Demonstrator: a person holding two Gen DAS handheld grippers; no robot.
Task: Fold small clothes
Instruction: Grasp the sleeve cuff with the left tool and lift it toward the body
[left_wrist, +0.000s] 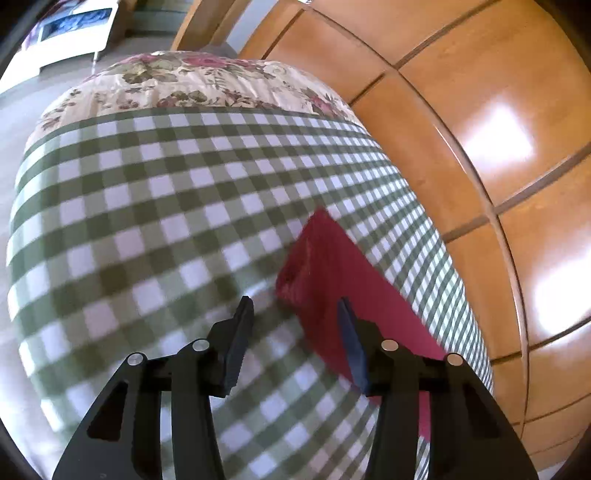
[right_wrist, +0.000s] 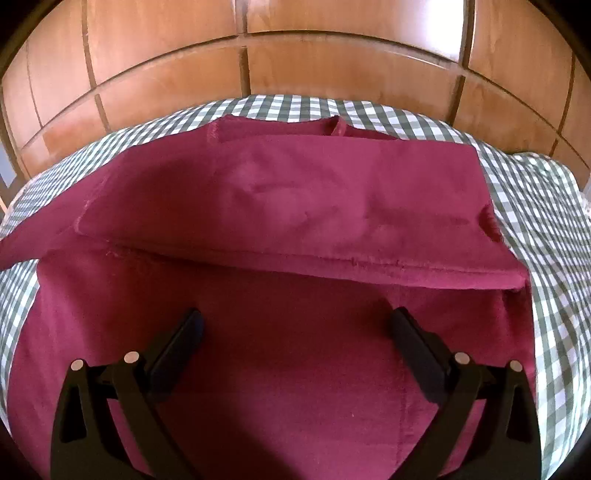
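So the maroon garment (right_wrist: 288, 206) is lying flat on the checked cloth (right_wrist: 535, 206) that covers the surface, partly folded: the far part is doubled over toward the near side, so there's a thick folded band across the middle with a hem edge running left to right, and a single layer spread out nearer the camera. In the right wrist view the right hand-held gripper (right_wrist: 295, 328) hangs over that near layer with its fingers spread wide, nothing between them; can't tell if the tips actually touch the fabric. The wood paneling (right_wrist: 332, 66) is right behind the far edge of the cloth. The left wrist view is a bit blurry. The left hand-held gripper (left_wrist: 295, 314) is also spread and holding nothing, sitting above the checked cloth, with one corner of the garment (left_wrist: 325, 266) poking in on its right side, just under and past the right finger. Farther off in that view there's a floral cloth (left_wrist: 192, 81) at the far end of the checked one, and the wood paneling (left_wrist: 480, 147) runs along the right.
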